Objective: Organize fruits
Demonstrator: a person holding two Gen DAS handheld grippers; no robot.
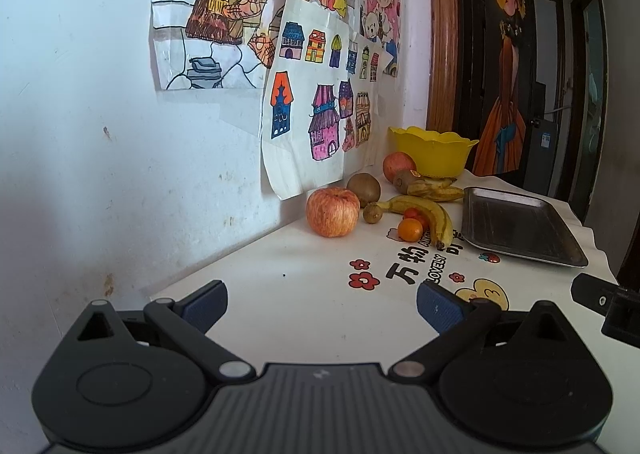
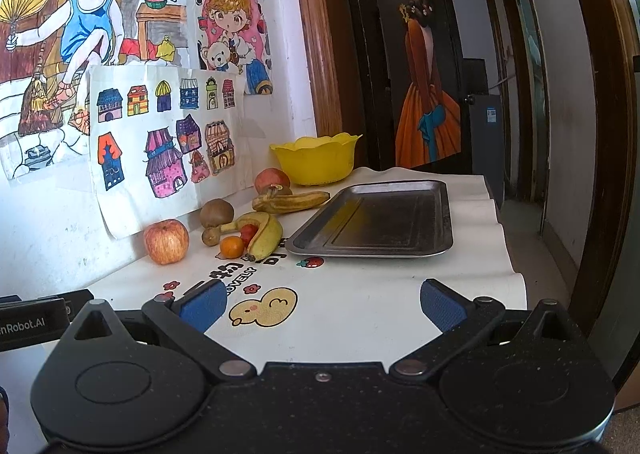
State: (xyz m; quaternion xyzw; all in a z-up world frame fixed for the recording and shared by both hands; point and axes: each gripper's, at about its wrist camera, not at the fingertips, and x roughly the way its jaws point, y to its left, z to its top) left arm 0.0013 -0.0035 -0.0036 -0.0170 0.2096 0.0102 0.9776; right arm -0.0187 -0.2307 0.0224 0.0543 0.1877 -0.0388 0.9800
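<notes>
Both grippers hover low over the near edge of the table [image 2: 360,318], well apart from the fruit. The left gripper [image 1: 322,304] has its jaws spread wide and holds nothing; the right gripper [image 2: 324,304] likewise, wide apart and empty.

Count along the wall-side edge: two apples, the near apple [image 2: 166,241] and the far apple [image 2: 272,180]; two bananas, the yellow banana [image 2: 264,236] and the browned banana [image 2: 294,201]; three kiwis, large kiwi [image 2: 216,213], small kiwi [image 2: 210,237] and a third kiwi [image 1: 404,180] partly hidden behind the browned banana; one orange [image 2: 232,247]; one small red fruit [image 2: 249,232], kind unclear.

One yellow bowl [image 2: 316,158] at the far corner; one metal tray [image 2: 380,220] beside the fruit, bare
</notes>
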